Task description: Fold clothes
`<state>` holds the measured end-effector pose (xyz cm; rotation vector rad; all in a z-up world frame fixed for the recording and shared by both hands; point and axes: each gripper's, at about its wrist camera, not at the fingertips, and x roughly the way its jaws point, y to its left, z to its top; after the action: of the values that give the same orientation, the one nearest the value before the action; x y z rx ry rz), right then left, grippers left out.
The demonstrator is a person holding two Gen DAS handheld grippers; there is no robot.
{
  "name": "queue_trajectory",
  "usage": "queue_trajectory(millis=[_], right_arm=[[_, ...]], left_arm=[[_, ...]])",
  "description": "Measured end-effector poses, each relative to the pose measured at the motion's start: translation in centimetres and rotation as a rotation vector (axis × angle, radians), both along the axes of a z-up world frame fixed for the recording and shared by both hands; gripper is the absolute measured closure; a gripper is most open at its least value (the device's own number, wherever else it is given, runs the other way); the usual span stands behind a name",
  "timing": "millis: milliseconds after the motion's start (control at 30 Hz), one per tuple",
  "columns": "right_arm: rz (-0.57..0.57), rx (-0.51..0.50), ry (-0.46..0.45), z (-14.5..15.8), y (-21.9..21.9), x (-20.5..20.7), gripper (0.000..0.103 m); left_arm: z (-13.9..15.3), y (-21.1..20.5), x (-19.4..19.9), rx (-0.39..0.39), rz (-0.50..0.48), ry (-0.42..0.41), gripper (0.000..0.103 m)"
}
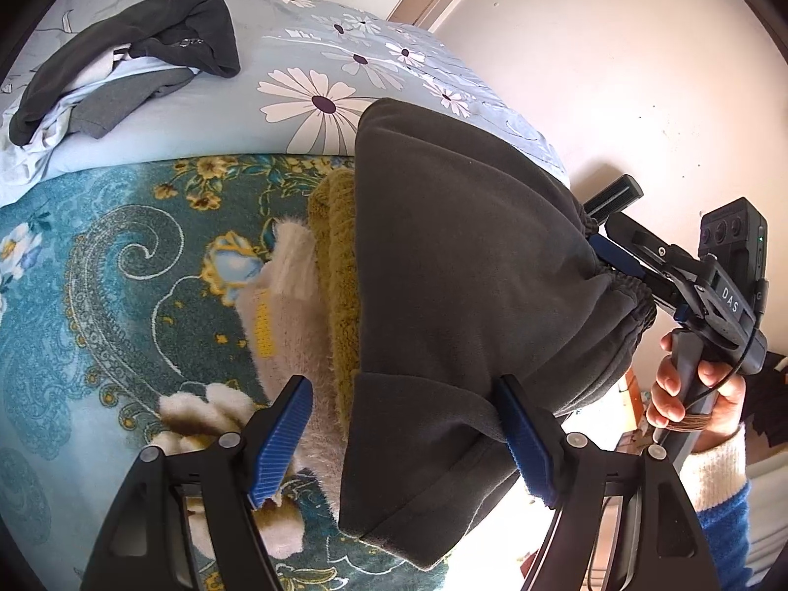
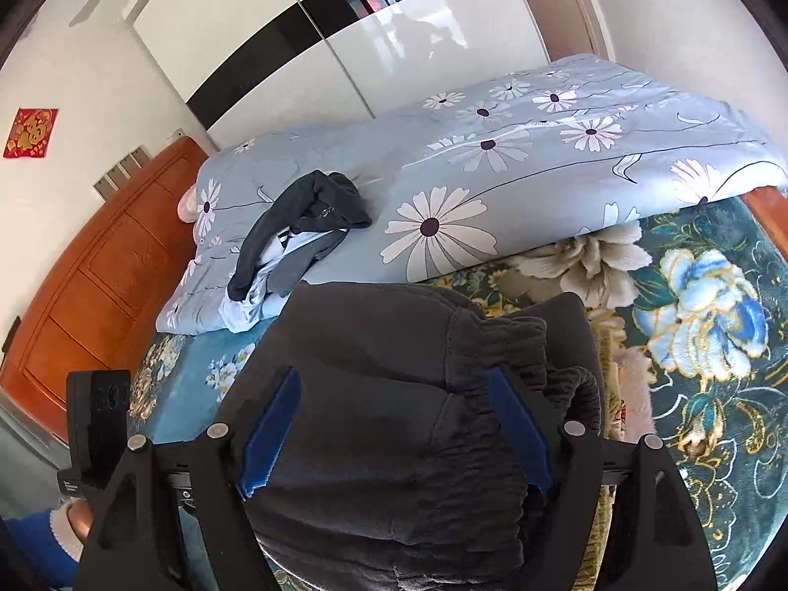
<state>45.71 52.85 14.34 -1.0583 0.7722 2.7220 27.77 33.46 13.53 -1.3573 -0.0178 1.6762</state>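
Folded dark grey sweatpants [image 1: 463,266] lie on top of a stack with an olive knit garment [image 1: 340,266] and a cream fuzzy garment [image 1: 295,325] on the teal floral bedspread [image 1: 98,295]. My left gripper [image 1: 409,438] is open, its blue pads on either side of the sweatpants' near edge. My right gripper [image 1: 618,231] shows in the left wrist view at the elastic waistband, jaws apart. In the right wrist view the right gripper [image 2: 394,428] is open over the sweatpants [image 2: 394,344], waistband [image 2: 532,374] by the right pad.
A light blue daisy-print quilt [image 2: 492,172] lies behind the stack, with a heap of dark and pale unfolded clothes [image 2: 295,236] on it. A wooden headboard [image 2: 98,271] and white wardrobe doors [image 2: 344,49] stand beyond. The bedspread [image 2: 714,320] extends right of the stack.
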Motion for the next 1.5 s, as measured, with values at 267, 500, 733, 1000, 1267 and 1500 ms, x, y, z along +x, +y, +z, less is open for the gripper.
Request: queue_trajectory(millis=[267,500,733,1000,1267,1500], right_arm=[[-0.06,-0.001,0.223,5.6,-3.8,4.4,0.023],[-0.136,-0.03,0.27,3.7,-9.9,9.7,0.023],[-0.19,-0.024,0.098,-0.4,-12.9,10.5,0.023],[-0.208,0.178,-0.157,-2.7,-15.6,7.9,0.015],[-0.165,0.318,-0.192,-2.4,-18.5,6.3,0.012],[-0.18,0.354,-0.175,-2.1,-19.4,7.0,0.012]], left_arm=[[2.5,-3.3,2.1,0.078,0.035,0.112,0.024],[2.8,-5.0,5.2,0.047,0.046,0.266,0.016],[1.6,-5.8,7.0,-0.009,0.041,0.284,0.011],[1.7,-6.8,8.8,-0.058,0.059,0.315,0.0],[2.3,-8.0,9.4,-0.095,0.099,0.347,0.0],[2.7,-8.5,10.2,-0.124,0.147,0.376,0.0]])
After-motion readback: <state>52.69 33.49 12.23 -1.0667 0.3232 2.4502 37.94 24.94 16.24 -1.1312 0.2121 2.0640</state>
